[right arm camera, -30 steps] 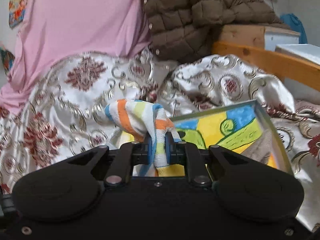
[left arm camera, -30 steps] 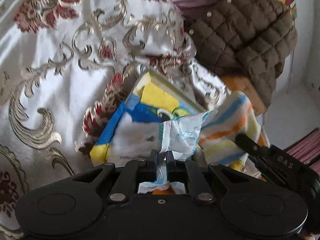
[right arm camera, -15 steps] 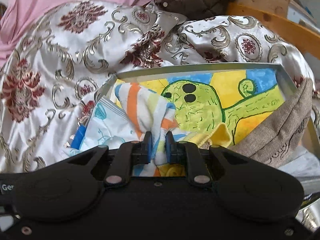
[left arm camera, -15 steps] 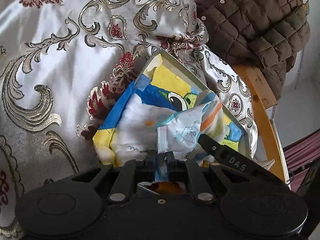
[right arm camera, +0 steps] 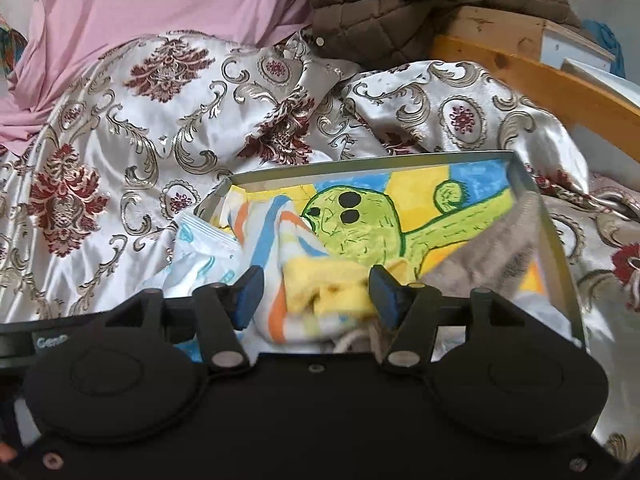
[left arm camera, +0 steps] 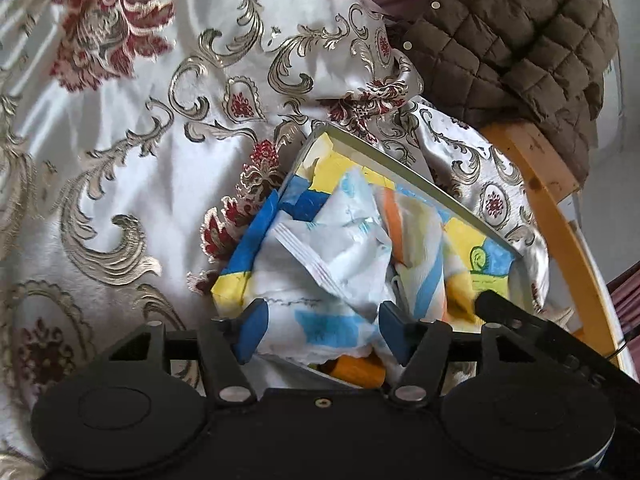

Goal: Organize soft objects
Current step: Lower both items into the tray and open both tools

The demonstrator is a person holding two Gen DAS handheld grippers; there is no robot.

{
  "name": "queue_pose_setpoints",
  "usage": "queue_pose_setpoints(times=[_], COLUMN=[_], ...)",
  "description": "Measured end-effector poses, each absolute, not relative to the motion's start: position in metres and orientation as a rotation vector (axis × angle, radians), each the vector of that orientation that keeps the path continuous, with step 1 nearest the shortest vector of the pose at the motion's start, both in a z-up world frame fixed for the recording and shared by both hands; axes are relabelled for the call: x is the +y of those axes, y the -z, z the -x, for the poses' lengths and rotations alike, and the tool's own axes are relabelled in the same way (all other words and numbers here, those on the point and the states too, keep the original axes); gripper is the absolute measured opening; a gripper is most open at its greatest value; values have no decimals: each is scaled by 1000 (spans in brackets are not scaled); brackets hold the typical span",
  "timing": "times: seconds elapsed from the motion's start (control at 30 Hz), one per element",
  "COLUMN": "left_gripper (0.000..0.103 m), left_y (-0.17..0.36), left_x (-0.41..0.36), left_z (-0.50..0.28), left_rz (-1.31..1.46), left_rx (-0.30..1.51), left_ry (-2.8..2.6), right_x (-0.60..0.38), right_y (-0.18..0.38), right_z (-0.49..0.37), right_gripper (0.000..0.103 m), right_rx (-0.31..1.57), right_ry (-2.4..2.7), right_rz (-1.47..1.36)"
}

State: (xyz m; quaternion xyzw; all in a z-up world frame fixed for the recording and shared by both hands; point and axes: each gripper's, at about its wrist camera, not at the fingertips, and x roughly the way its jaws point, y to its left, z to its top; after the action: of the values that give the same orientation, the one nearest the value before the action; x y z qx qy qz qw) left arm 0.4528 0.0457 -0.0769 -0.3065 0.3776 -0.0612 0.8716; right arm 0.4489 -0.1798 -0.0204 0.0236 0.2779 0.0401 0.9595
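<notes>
left wrist view: the left gripper [left arm camera: 318, 330] stands open, jaws apart on either side of a crinkled white-and-blue packet [left arm camera: 332, 252] lying in the tray [left arm camera: 404, 168] near its left edge; a striped cloth [left arm camera: 416, 240] lies beside the packet. the tray rests on the patterned bedspread [left arm camera: 132, 152], close to the bed's wooden edge. the packet looks light and crushable, probably slippery; a pinch on its sealed edge should hold best.

right wrist view: the right gripper [right arm camera: 316, 294] is also open, holding nothing, above the striped cloth [right arm camera: 276, 248] and a yellow cloth [right arm camera: 324, 284] in the tray [right arm camera: 532, 208]. both cloths look limp and light; a pinch on any raised fold should do.
</notes>
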Motion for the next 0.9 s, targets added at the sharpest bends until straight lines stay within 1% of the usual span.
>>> queue_pose_setpoints(times=[0.03,0.07,0.1,0.13,0.2,0.23,0.27,0.3,0.4,0.47,0.67,0.9], left_gripper=[64,64,65,66,71,73,73,73,78,84,87,92], left_y=[74,69,64,58,40,32,24,17,-5,-15,-37,-50], left_x=[46,46,45,43,38,35,33,30,24,21,4,-11], left_z=[-449,-444,-439,-434,-420,-412,-405,-399,-372,-350,-294,-227], left_rz=[640,639,626,603,537,509,489,473,437,432,317,253], left_rx=[793,796,792,779,722,693,667,646,570,525,457,397], left_ry=[123,121,119,118,99,89,85,86,86,68,58,55], right_x=[-183,-186,-190,-195,-202,-206,-210,-212,-223,-232,-254,-279], right_y=[18,15,11,7,1,-2,-6,-9,-20,-28,-49,-55], right_z=[-442,-434,-423,-414,-396,-385,-375,-367,-340,-321,-265,-203], right_gripper=[57,61,68,71,81,84,90,93,98,101,102,102], right_rx=[556,543,516,494,448,428,405,383,328,295,227,180], right_ry=[-83,-87,-92,-96,-101,-103,-107,-109,-112,-112,-124,-120], right_rz=[-55,-66,-83,-97,-115,-121,-126,-130,-140,-151,-163,-171])
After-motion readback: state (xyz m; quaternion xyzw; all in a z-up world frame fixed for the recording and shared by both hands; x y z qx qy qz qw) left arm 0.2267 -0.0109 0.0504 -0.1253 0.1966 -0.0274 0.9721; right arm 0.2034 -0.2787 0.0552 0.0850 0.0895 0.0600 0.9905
